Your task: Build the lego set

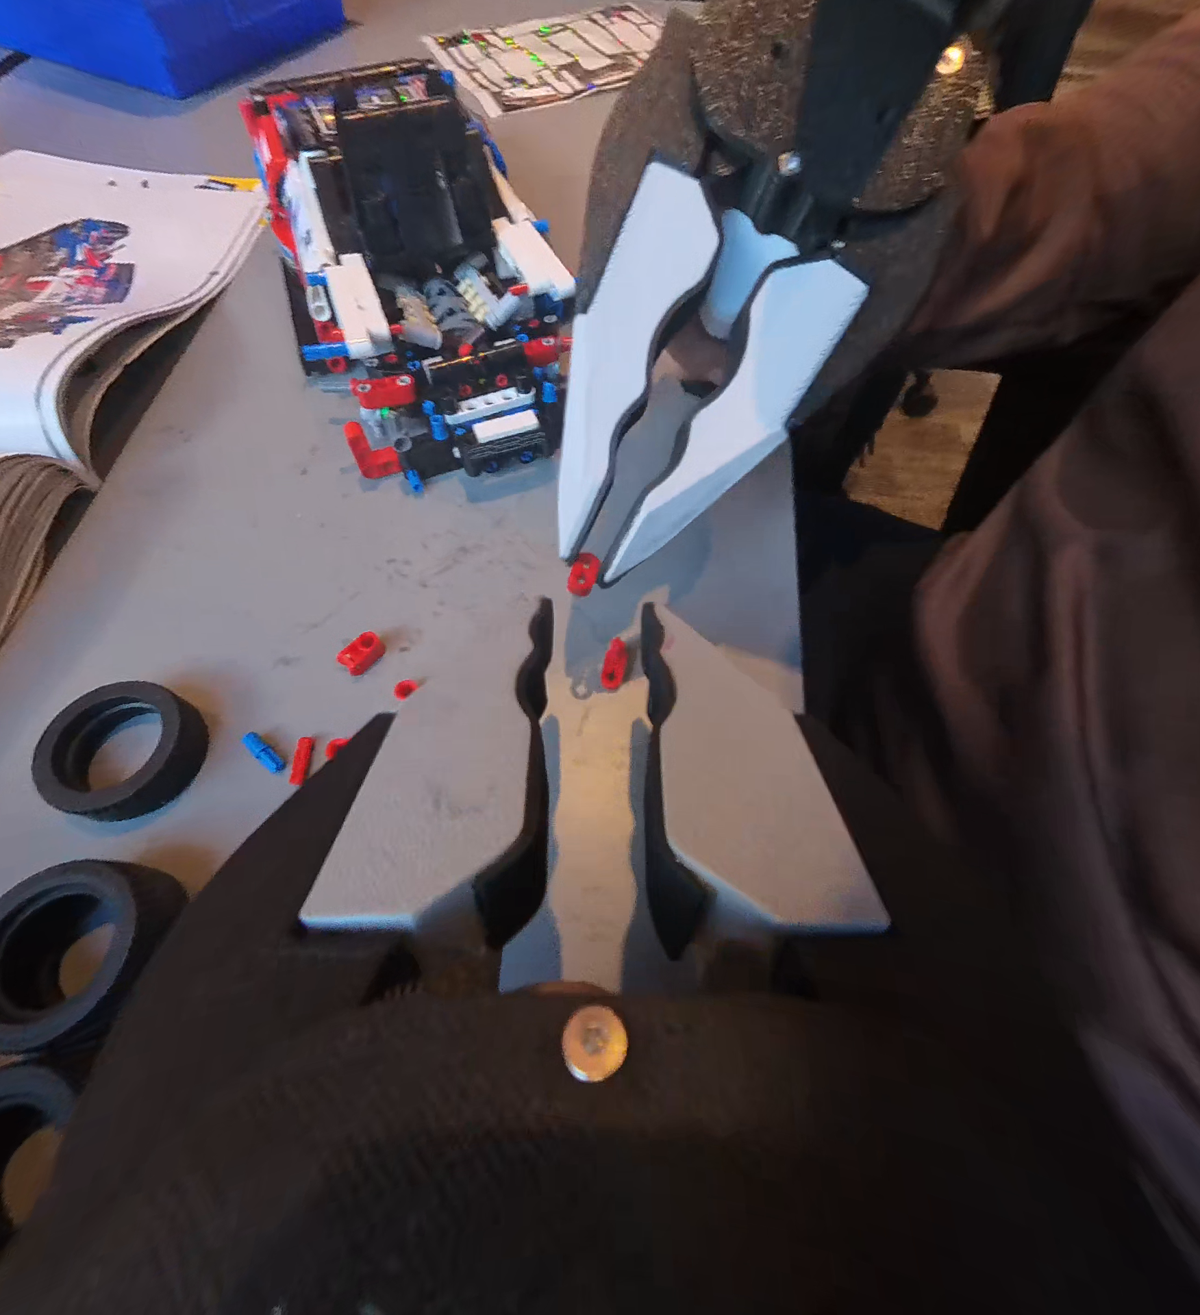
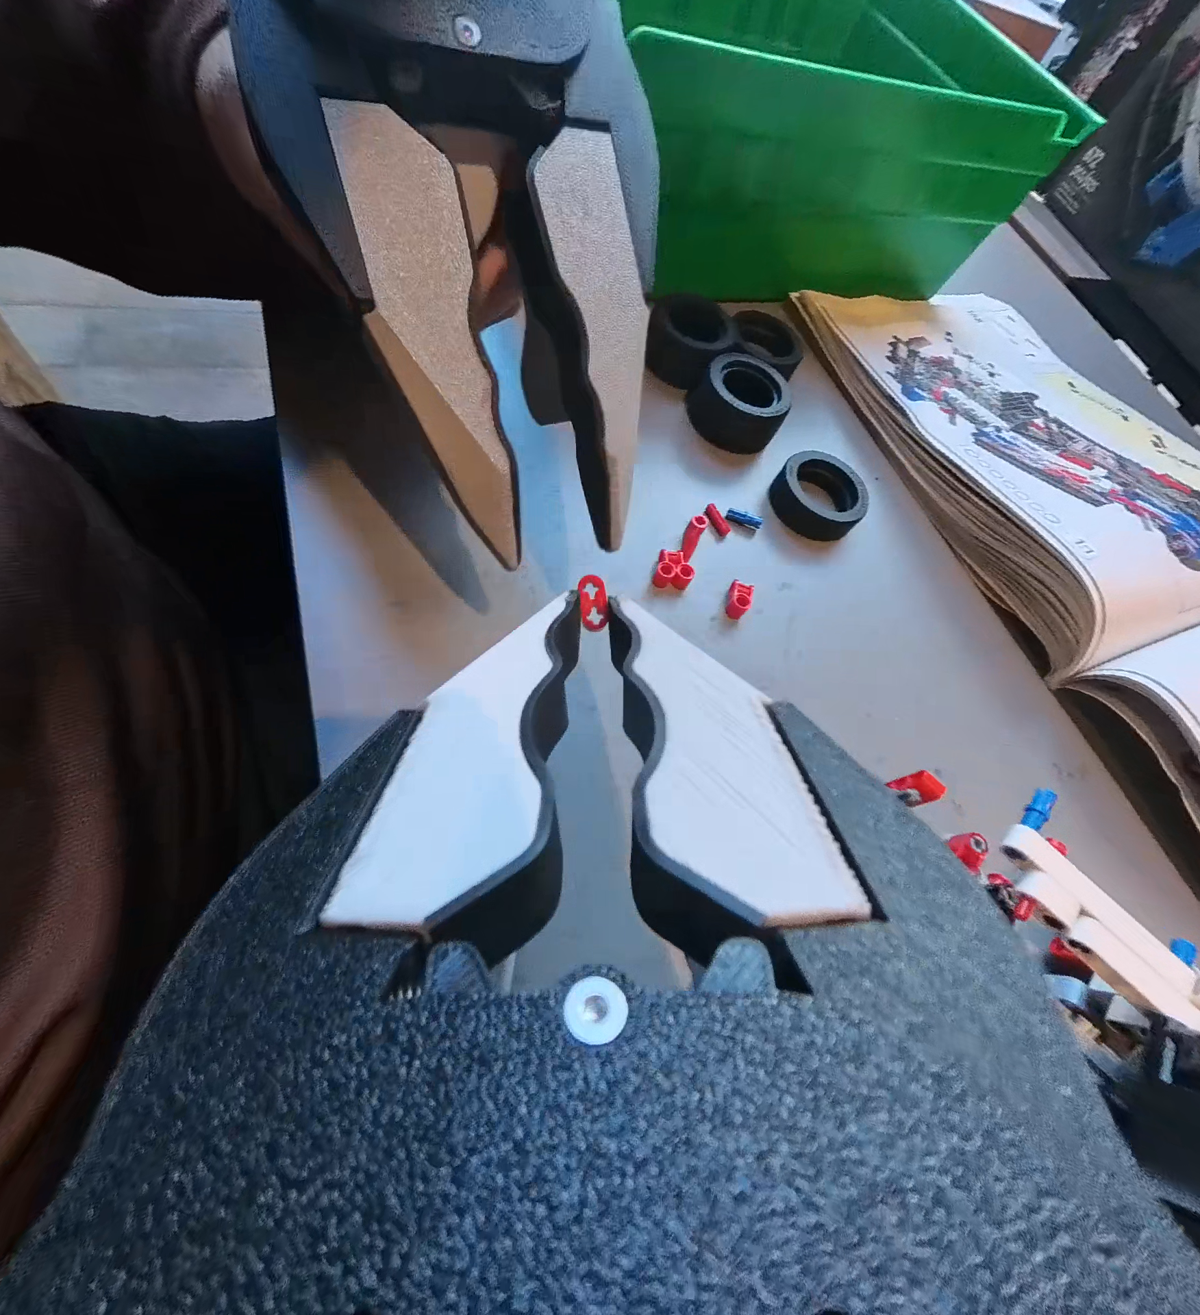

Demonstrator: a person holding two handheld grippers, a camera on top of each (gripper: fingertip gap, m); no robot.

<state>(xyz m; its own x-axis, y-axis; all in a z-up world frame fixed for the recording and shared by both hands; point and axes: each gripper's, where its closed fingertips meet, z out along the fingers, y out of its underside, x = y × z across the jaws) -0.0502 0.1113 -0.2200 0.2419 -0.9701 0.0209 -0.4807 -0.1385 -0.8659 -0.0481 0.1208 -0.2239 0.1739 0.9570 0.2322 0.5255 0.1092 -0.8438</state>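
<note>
Right tongs are pinching a small red link, left tongs are hanging apart just beside it. Only the left view is showing the car model on the table; the right one is catching a green bin.

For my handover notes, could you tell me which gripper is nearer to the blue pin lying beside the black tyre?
Left. The left gripper hovers open, beside the blue pin. The right gripper, shut on a small red link, sits farther away beyond the left fingertips.

Grey table: model car, manual, tyres, perhaps pins.
</note>
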